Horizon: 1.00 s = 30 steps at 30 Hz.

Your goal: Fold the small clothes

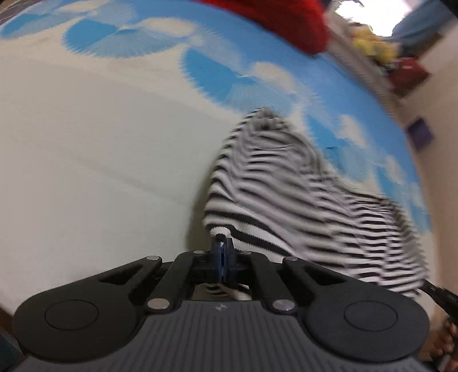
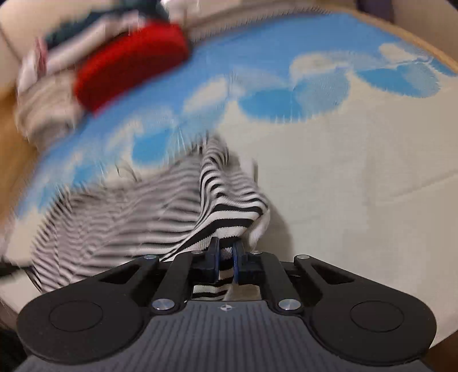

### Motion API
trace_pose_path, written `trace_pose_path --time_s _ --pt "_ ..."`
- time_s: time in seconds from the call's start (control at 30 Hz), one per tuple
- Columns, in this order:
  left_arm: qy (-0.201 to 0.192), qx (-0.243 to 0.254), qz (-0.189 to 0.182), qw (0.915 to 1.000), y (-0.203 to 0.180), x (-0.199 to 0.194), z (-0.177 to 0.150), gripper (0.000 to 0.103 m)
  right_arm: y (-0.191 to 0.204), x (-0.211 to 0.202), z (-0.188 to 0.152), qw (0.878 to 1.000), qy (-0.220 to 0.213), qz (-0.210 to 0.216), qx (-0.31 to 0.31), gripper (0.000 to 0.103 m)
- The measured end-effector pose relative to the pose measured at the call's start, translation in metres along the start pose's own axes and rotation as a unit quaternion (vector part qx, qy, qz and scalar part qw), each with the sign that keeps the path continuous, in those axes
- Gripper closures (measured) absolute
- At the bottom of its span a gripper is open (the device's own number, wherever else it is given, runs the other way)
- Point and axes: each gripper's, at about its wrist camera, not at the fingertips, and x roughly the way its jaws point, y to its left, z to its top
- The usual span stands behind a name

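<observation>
A black-and-white striped garment hangs bunched between my two grippers above a blue-and-white cloud-patterned cloth. My left gripper is shut on one edge of the striped garment. My right gripper is shut on another edge of the same garment, which trails off to the left in that view. Both views are blurred by motion.
A red folded garment lies at the far edge of the cloth and also shows in the right wrist view. Beside it sits a pile of other clothes. A wooden floor edge shows at left.
</observation>
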Motion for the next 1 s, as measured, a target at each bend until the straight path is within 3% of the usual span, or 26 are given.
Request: trace_pose_path --time_s 0.1,0.2,0.3,0.37,0.43,0.5,0.6,0.7,0.77,0.83,0.9,1.0 --pt "0.065 -0.031 0.054 0.996 0.008 0.026 -0.004 0.102 -0.007 0.018 -0.007 0.997 0.056 -0.062 0.002 0.095" --pt "0.09 -0.016 0.093 0.9915 -0.001 0.04 -0.01 0.102 0.004 0.042 -0.025 0.986 0.116 -0.106 -0.049 0.095" --pt "0.088 -0.013 0.118 0.989 -0.007 0.045 -0.008 0.099 0.015 0.05 -0.033 0.979 0.129 -0.128 -0.093 0.093" --pt "0.053 -0.011 0.129 0.9902 -0.01 0.036 -0.003 0.095 0.017 0.048 -0.029 0.979 0.118 -0.134 -0.095 0.09" --pt "0.0 -0.007 0.118 0.9929 -0.019 0.022 0.004 0.085 0.02 0.04 -0.025 0.981 0.082 -0.145 -0.1 0.084" --pt "-0.045 -0.001 0.073 0.9963 -0.03 0.008 0.009 0.082 0.029 0.023 -0.018 0.98 0.011 -0.159 -0.119 0.071" --pt "-0.058 0.026 0.001 0.998 -0.052 0.006 0.012 0.082 0.041 0.004 -0.011 0.981 -0.07 -0.116 -0.135 0.061" --pt "-0.016 0.059 -0.021 0.9979 -0.071 0.021 0.006 0.078 0.044 0.018 -0.011 0.989 -0.028 -0.066 -0.127 0.061" --pt "0.036 0.084 0.005 0.9958 -0.082 0.045 0.002 0.073 0.046 0.039 -0.014 0.987 0.03 -0.078 -0.136 0.061" --pt "0.076 0.081 0.042 0.9929 -0.085 0.064 -0.004 0.061 0.044 0.061 -0.023 0.974 0.094 -0.129 -0.159 0.061" --pt "0.072 0.059 0.048 0.9945 -0.083 0.065 0.0 0.055 0.038 0.076 -0.025 0.962 0.124 -0.178 -0.166 0.049" --pt "0.037 0.025 0.048 0.9979 -0.08 0.056 0.01 0.056 0.035 0.069 -0.014 0.97 0.099 -0.167 -0.146 0.05"
